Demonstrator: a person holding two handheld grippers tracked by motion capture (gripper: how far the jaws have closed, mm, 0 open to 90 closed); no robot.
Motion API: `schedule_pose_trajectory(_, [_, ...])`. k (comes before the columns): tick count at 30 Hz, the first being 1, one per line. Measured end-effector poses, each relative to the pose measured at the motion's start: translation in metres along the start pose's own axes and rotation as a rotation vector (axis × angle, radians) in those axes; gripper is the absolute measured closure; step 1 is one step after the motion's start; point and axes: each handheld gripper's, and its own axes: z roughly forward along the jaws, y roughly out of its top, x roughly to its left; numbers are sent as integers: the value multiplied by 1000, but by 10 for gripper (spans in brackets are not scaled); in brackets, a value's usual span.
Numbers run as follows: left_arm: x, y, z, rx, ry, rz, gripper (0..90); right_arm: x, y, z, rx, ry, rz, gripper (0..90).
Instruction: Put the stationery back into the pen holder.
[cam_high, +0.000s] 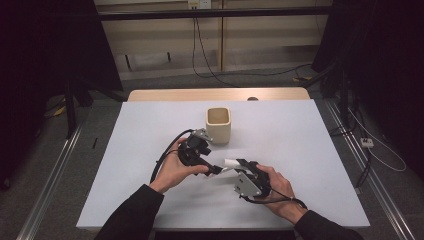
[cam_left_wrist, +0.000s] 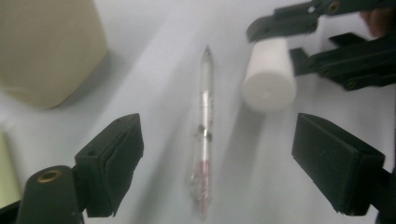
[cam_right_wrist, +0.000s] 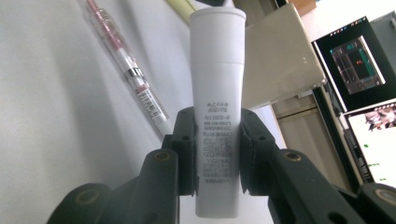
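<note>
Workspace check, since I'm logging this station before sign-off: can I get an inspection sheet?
Surface: white table top, bare apart from the items below.
Job's things: white tube clamped in the right gripper; clear pen with red markings lying flat between the left gripper's jaws, untouched.
Clutter: beige square cup, upright beyond the grippers.
Grippers: left open over the pen; right shut on the tube.
Cables: black cable looping from the left gripper.
Surroundings: monitors beside the table.

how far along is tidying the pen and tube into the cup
Nothing looks put away yet. In hand: the right tool is shut on the white tube. The left tool stands open over the pen, which lies on the table. Left: both, presumably, into the beige cup.
</note>
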Motion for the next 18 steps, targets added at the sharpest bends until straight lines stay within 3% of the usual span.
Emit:
schedule_pose_trajectory(3, [3, -8, -4, -30, 20, -22, 132, -3, -1, 0, 2, 5, 53, 721])
schedule_pose_trajectory(6, [7, -18, -11, -124, 37, -87, 102, -5, -2, 0, -9, 12, 95, 721])
schedule_pose_trajectory(10, [12, -30, -20, -193, 62, -135, 90, -9, -2, -1, -25, 19, 141, 721])
schedule_pose_trajectory(12, [11, -35, -25, -208, 92, -144, 71, -11, -2, -1, -29, 32, 184, 721])
schedule_pose_trajectory(13, [12, -39, -27, -218, 75, -140, 68, -13, -3, -1, -31, 36, 204, 721])
schedule_pose_trajectory(18, [12, -55, -35, -240, 116, -158, 69, -19, -5, 0, -46, 64, 294, 721])
